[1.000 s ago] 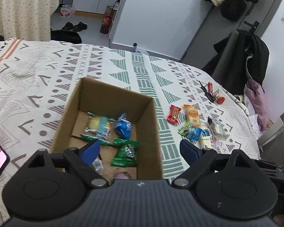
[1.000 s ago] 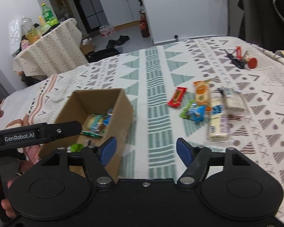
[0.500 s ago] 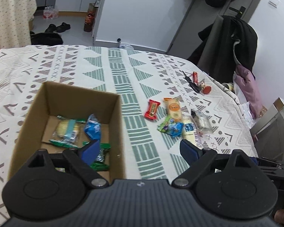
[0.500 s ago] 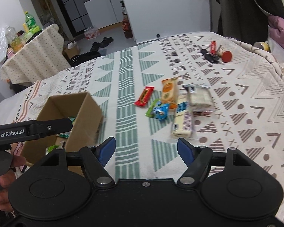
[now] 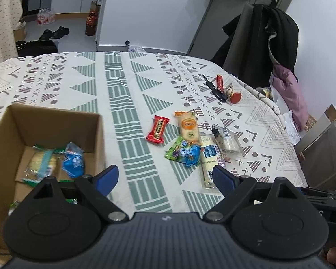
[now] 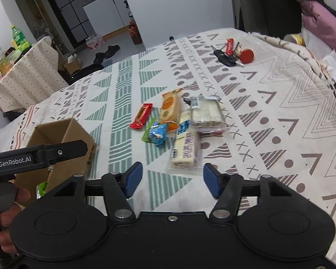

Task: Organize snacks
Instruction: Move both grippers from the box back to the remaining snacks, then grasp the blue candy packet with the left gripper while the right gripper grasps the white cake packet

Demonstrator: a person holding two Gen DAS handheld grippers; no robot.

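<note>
An open cardboard box [image 5: 56, 121] [image 6: 78, 134] sits at the left on the patterned cloth, holding a blue packet [image 5: 73, 161] and a pale cracker pack [image 5: 41, 162]. To its right lie loose snacks: a red bar [image 5: 158, 129] [image 6: 141, 116], an orange pack [image 5: 188, 125] [image 6: 170, 106], a green-blue packet [image 5: 183, 153] [image 6: 155, 133], a long cream pack [image 5: 209, 161] [image 6: 184, 149] and a clear-wrapped cake [image 5: 227, 139] [image 6: 206, 112]. My left gripper [image 5: 165, 178] is open and empty, between box and snacks. My right gripper [image 6: 172, 177] is open and empty, just short of the cream pack.
Keys with a red tag [image 5: 217, 87] [image 6: 228, 53] lie at the far right of the bed. A chair draped with dark clothes [image 5: 264, 42] stands beyond the bed. A hand holding the left gripper's handle [image 6: 9, 201] shows in the right wrist view. A small table [image 6: 22, 67] stands far left.
Both grippers have swung right, away from the box and toward the loose snacks, and come closer to them. Both stayed open and empty.
</note>
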